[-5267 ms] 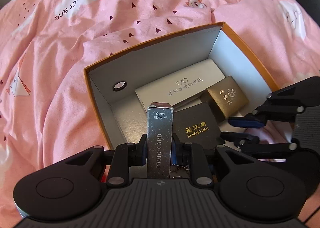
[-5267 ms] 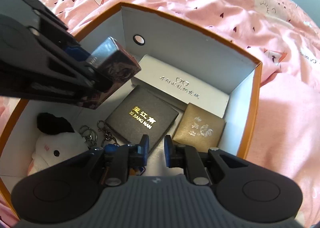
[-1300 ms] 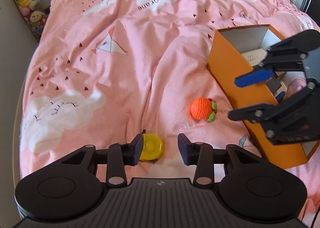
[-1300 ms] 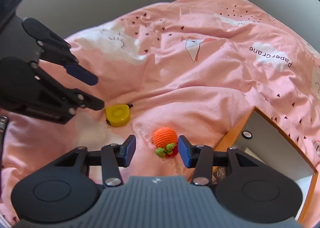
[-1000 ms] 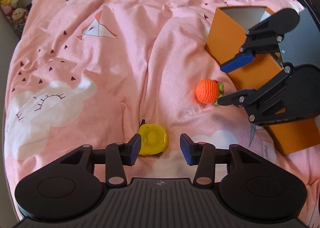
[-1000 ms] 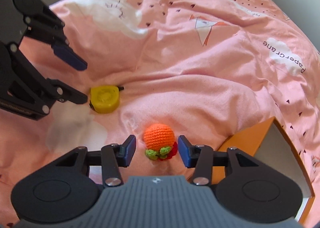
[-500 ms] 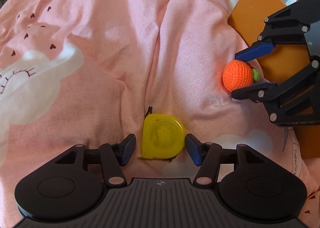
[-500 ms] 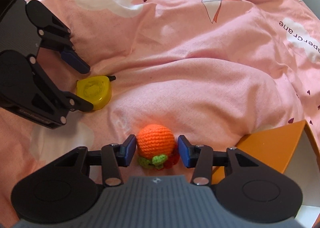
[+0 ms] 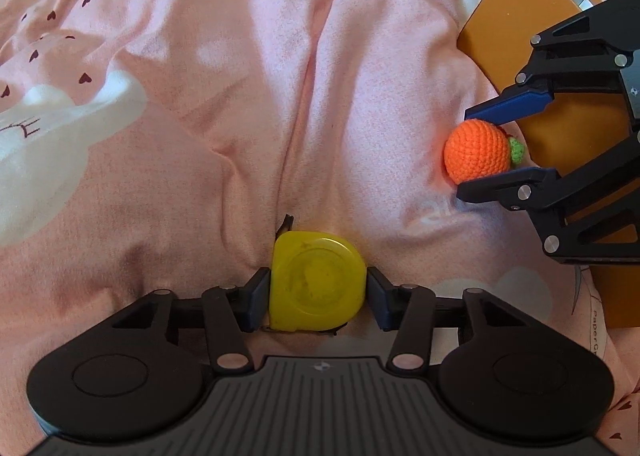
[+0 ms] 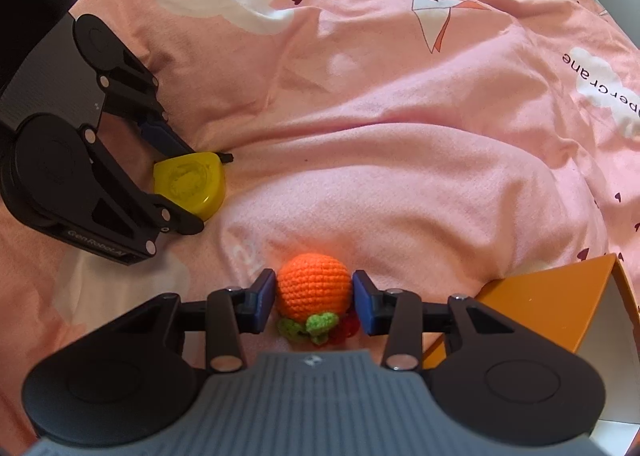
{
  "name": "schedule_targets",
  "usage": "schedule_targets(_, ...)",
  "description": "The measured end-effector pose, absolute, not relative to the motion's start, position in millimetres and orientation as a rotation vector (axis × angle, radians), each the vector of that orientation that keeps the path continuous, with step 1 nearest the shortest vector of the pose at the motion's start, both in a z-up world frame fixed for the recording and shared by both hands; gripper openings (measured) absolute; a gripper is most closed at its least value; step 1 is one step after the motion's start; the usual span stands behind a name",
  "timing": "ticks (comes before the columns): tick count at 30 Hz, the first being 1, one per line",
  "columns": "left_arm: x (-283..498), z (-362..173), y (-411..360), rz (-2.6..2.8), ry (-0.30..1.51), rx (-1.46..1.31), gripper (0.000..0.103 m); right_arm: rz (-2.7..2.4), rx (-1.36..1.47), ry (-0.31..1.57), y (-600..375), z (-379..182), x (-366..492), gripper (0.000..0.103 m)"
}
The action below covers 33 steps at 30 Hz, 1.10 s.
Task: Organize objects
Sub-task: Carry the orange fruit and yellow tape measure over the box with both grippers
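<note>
Two hand-held grippers work side by side over a pink duvet [image 9: 224,104] on a bed, both pointing steeply down. The left hand-held gripper [image 9: 318,292] straddles a yellow tape measure [image 9: 318,288] that lies flat on the duvet; its jaws have just been closing, and the blue pads [image 9: 259,298] now sit against the case's left and right edges, so it is clenched on the tape measure. The tape's dark tip pokes out at the far left corner of the case.

The right hand-held gripper [image 10: 314,298] has a crocheted orange [image 10: 313,287] between its pads, and its jaws have also just been closing. Both pads touch the sides of the ball, grasping it while it rests on the duvet. Green leaves and a bit of red yarn show at the near side of the ball.

An orange box [image 10: 560,296] stands on the bed just right of the right gripper, its white inside partly showing. From the left wrist view the orange sits right of the tape measure, well apart from it.
</note>
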<state>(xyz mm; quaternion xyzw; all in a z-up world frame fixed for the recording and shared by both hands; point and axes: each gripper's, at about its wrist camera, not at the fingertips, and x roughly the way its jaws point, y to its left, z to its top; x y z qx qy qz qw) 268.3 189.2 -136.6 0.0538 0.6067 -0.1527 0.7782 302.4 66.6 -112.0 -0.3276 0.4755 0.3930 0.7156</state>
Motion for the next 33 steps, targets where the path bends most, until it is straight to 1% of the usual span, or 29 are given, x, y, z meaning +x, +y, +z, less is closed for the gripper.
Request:
schedule_targets(7,250.0,-116.1,189.7,-0.306,1.268,0.12,0.057,0.868,-0.679,1.008,57.1,-96.9,296.1,0.043)
schedule_targets(15,220.6,-67.2,189.1,-0.288,1.174,0.092,0.057,0.903,-0.611,0.908,43.1,-49.5,274.4,0.043)
schedule_targets(22,203.6,-19.6,155.3,-0.309,1.087,0.102,0.057,0.872,-0.586,0.816,14.7,-13.1,256.5,0.043)
schedule_targets(23,211.8,-13.7,137.5,-0.312,1.079,0.109,0.057,0.86,-0.581,0.805,8.2,-7.9,255.1,0.043)
schedule_targets(26,212.3,1.8,124.7,-0.324,1.05,0.134,0.057,0.821,-0.565,0.782,-13.5,4.9,253.4,0.043)
schedule_targets(33,216.0,26.6,93.6,-0.37,0.99,0.185,0.057,0.711,-0.554,0.798,-76.4,15.0,253.6,0.043)
